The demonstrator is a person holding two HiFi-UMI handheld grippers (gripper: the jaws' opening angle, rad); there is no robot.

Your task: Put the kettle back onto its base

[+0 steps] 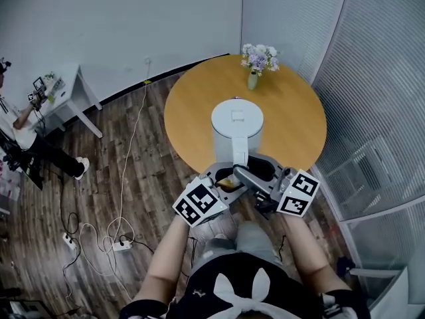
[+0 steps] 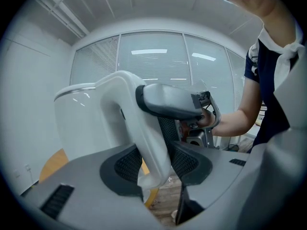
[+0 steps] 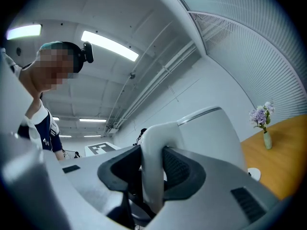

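Note:
The white kettle [image 1: 237, 121] is over the near edge of the round wooden table [image 1: 292, 111]; whether it rests on the top is not visible. Both grippers hold its curved handle from my side. My left gripper [image 1: 226, 178] is shut low on the handle [image 2: 144, 143], whose white bar fills the gap at the left gripper [image 2: 152, 162]. My right gripper [image 1: 255, 171] is shut higher on the handle [image 3: 153, 152], at the right gripper [image 3: 153, 176]. A small white disc [image 3: 254, 174] lies on the table beyond the kettle; I cannot tell if it is the base.
A vase of purple flowers [image 1: 255, 62] stands at the table's far side. A glass wall with blinds [image 1: 372, 111] curves round on the right. On the floor to the left lie cables and a power strip [image 1: 119, 244]. A white desk [image 1: 66, 92] with a seated person is at far left.

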